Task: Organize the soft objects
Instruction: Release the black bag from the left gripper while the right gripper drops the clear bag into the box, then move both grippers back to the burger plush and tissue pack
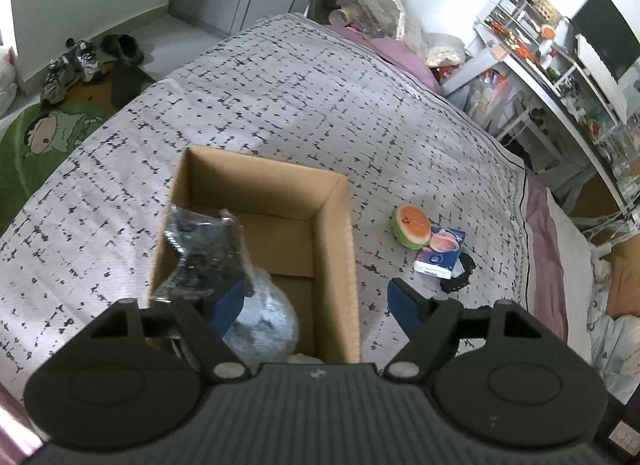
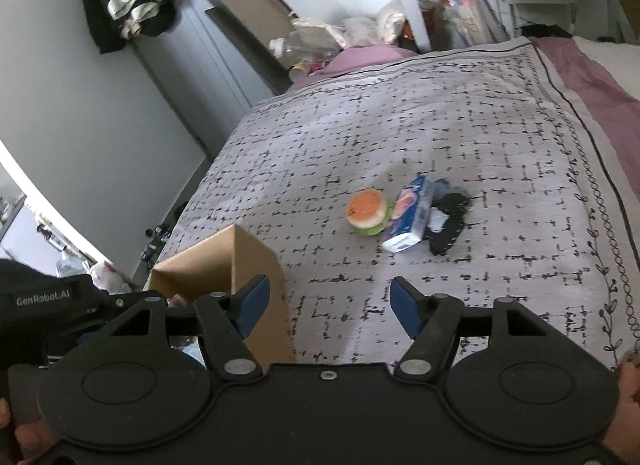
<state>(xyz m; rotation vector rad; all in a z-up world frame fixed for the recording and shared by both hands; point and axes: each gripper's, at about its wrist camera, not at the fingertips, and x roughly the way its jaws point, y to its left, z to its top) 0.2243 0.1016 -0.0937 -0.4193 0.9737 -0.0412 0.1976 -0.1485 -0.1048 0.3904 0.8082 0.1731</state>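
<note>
An open cardboard box (image 1: 332,249) stands on the bed; its corner shows in the right wrist view (image 2: 256,265). Inside lie a clear-wrapped pale soft bundle (image 1: 266,321) and a dark item in shiny plastic (image 1: 204,253) that leans at the box's left wall. My left gripper (image 1: 316,305) is open above the box, and the dark item rests by its left finger. A watermelon-slice plush (image 1: 412,225) (image 2: 366,211), a blue tissue pack (image 1: 440,253) (image 2: 408,217) and a black fabric piece (image 1: 460,277) (image 2: 448,225) lie together on the bed. My right gripper (image 2: 328,305) is open and empty, short of them.
The grey patterned bedspread (image 1: 280,97) covers the bed, with a mauve sheet (image 2: 600,89) at its edge. A cluttered white shelf and desk (image 1: 540,57) stand beyond the bed. Shoes (image 1: 76,65) and a green cartoon rug (image 1: 36,137) lie on the floor at left.
</note>
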